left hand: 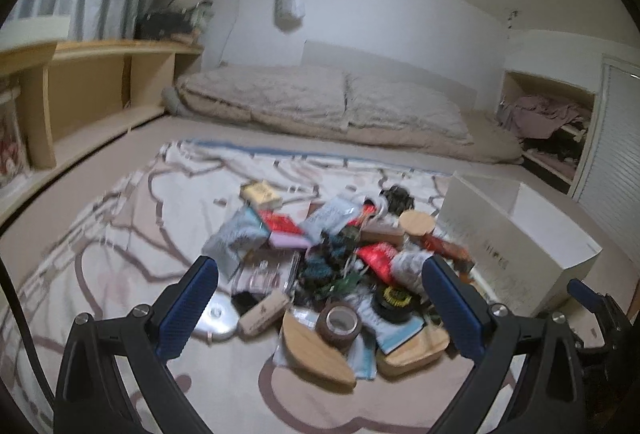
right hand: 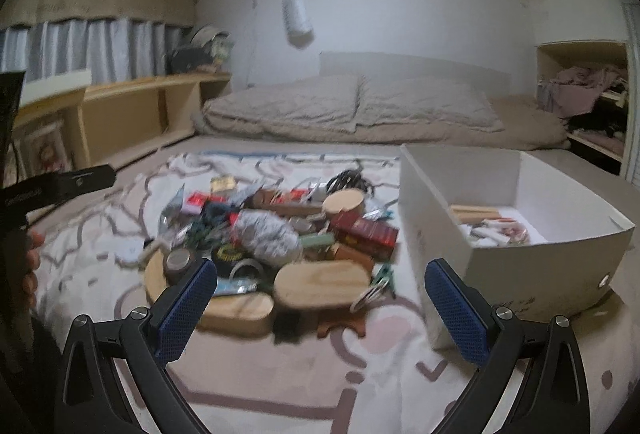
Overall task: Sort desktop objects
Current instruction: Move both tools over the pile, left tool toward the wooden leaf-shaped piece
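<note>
A heap of small desk items (left hand: 332, 266) lies on a patterned blanket (left hand: 120, 234): wooden lids, tape rolls, red packets, foil pouches, a black cable. My left gripper (left hand: 320, 306) hangs open above the near side of the heap, nothing between its blue pads. In the right wrist view the same heap (right hand: 280, 238) sits ahead and left, and a white cardboard box (right hand: 520, 254) with a few things inside stands to the right. My right gripper (right hand: 320, 306) is open and empty, over the blanket between an oval wooden lid (right hand: 324, 284) and the box.
The white box (left hand: 516, 238) stands right of the heap. Folded beige bedding (left hand: 320, 106) lies behind, wooden shelving (left hand: 92, 86) along the left wall, a cubby with clothes (left hand: 548, 118) at right. A hand (right hand: 30, 266) holds the other gripper at the left edge.
</note>
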### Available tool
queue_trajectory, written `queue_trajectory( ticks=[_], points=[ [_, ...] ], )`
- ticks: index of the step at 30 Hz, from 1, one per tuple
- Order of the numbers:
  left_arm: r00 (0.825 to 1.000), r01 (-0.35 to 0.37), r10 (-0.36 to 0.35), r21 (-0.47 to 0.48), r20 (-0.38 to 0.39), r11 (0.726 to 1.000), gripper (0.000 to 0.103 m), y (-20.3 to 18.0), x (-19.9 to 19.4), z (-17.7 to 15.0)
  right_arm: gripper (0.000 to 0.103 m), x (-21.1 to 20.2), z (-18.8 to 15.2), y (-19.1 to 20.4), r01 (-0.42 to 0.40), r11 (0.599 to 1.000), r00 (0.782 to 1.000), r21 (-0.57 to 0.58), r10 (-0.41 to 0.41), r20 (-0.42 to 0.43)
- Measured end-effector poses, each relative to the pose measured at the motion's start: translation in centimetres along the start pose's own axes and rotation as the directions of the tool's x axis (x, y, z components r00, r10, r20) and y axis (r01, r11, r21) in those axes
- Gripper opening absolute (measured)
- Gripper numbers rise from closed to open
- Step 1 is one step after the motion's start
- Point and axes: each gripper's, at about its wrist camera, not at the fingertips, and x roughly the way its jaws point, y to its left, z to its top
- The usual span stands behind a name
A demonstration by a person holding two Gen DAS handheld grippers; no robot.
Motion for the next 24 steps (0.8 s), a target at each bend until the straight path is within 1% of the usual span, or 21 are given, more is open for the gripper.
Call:
queue_trajectory(
  ticks=[4,5,11,14,20,24],
  points=[
    [0.998,-0.033,0.032,-0.015,-0.059,0.999,0.103,0.5,1.2,-1.4,0.103,1.0,-1.2,1.0,-0.014,0.999,0.998,-0.038,0.012,-0.062],
    [0.998,-0.039,0.038,-0.029,-0.056,0.999,0.103,0.5,1.4,-1.8,0.103,1.4,-1.6,1.2,-0.016,0.999,0.997,-0.045,0.012,-0.082],
    [0.988,-0.059,0.056,-0.018,-0.143,0.998,0.103,0.4,2.8,-3.8,0.103,3.1,-3.6,1.6,-0.016,0.998,0.984,-0.066,0.004,-0.176],
    [0.981,-0.068,0.066,-0.004,-0.184,0.998,0.103,0.0,3.6,-4.6,0.103,3.8,-4.5,1.5,-0.016,0.998,0.976,-0.063,0.002,-0.219],
    [0.966,-0.070,0.071,0.014,-0.250,0.997,0.102,-0.9,5.2,-5.8,0.103,4.6,-5.8,1.5,-0.025,0.997,0.962,-0.067,0.006,-0.272],
    [0.948,-0.087,0.091,0.025,-0.304,0.996,0.102,-1.2,6.7,-6.5,0.103,5.4,-6.9,1.1,-0.040,0.998,0.942,-0.039,0.025,-0.334]
  ],
)
